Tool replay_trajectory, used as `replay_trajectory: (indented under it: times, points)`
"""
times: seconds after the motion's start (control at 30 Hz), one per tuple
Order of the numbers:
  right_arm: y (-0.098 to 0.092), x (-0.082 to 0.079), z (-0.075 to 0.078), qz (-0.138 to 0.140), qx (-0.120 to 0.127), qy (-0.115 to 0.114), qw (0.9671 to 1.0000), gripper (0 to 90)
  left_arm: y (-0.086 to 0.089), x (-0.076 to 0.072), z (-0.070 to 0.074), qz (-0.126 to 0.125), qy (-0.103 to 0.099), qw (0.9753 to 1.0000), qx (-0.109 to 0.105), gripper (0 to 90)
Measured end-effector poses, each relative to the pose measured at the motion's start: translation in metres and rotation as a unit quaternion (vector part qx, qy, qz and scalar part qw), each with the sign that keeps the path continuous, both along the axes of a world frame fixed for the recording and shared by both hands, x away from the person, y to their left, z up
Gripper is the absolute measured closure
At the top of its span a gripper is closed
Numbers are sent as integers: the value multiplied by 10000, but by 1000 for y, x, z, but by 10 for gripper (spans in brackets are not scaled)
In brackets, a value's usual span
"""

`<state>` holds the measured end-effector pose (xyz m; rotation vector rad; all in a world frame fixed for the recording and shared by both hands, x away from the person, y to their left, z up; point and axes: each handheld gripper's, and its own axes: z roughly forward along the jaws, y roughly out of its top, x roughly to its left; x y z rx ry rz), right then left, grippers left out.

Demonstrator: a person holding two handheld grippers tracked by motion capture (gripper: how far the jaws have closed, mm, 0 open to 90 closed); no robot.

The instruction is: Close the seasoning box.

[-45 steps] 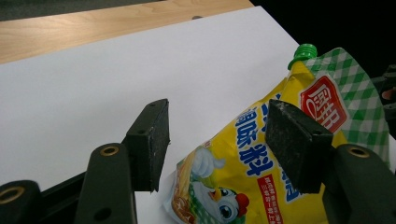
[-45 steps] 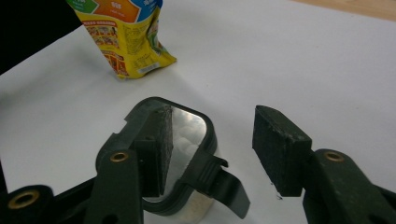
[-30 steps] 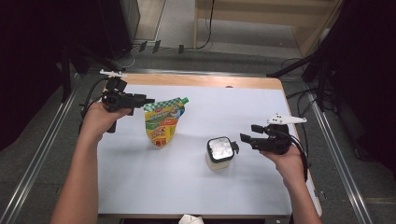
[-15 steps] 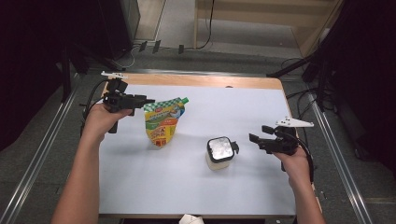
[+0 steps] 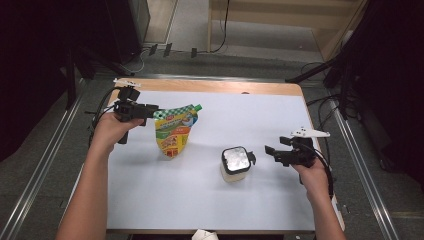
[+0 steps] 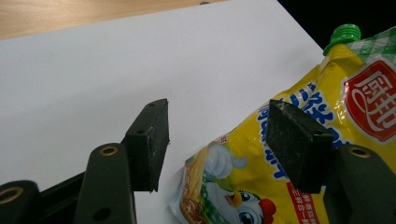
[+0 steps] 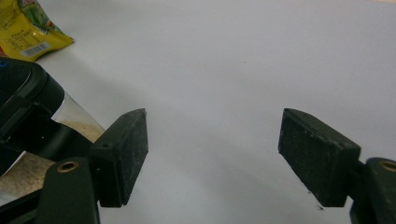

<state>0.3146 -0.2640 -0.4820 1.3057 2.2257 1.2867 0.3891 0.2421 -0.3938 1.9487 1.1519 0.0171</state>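
Note:
A yellow sauce pouch with a green cap lies flat on the white sheet, left of centre. My left gripper is open just left of the pouch's top edge. In the left gripper view the pouch lies under and beyond the right-hand jaw, its green cap far off, with nothing held by the left gripper. A small jar with a black-rimmed lid stands right of centre. My right gripper is open a short way to its right, apart from it. The jar sits left of the right gripper.
The white sheet covers most of the table, with a wooden strip along the far edge. Metal rails run down both sides. A small white object pokes up at the front edge. Cables trail from both grippers.
My right gripper has drawn back slightly to the right, away from the jar. The left gripper, the pouch and the jar have stayed where they were.

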Motion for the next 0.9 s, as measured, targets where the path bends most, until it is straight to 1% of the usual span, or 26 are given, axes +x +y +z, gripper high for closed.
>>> replay_trajectory:
  times: [0.03, 0.13, 0.2, 0.37, 0.53, 0.6, 0.7, 0.83, 0.9]
  points:
    - [1, 0, 0, 8, 11, 7, 10000, 249, 0, 0, 0, 8, 11, 10000, 35, 408]
    - [2, -1, 0, 59, 38, -28, 10000, 249, 0, 1, -2, 20, 34, 10000, 23, 408]
    - [3, -1, 0, 78, 45, -9, 10000, 249, 1, 1, -3, 15, 48, 10000, 31, 405]
    - [4, 0, -1, 101, -5, 24, 9999, 249, 1, 2, -4, 27, 71, 10000, 2, 401]
    - [5, -1, -1, 106, -12, 57, 9999, 249, 1, 3, -7, 26, 118, 9999, 27, 398]
    - [6, -1, -2, 139, -35, 36, 9999, 249, 0, 3, -7, 59, 164, 9998, 14, 391]
    - [7, -1, -2, 150, -33, 39, 9999, 249, 0, 4, -9, 64, 178, 9998, -15, 385]
    - [7, -1, -2, 160, -47, 48, 9998, 249, -1, 6, -11, -52, 178, 9998, -96, 364]
    - [8, -1, -2, 168, -61, 60, 9998, 249, -2, 6, -12, -100, 136, 9998, -111, 355]
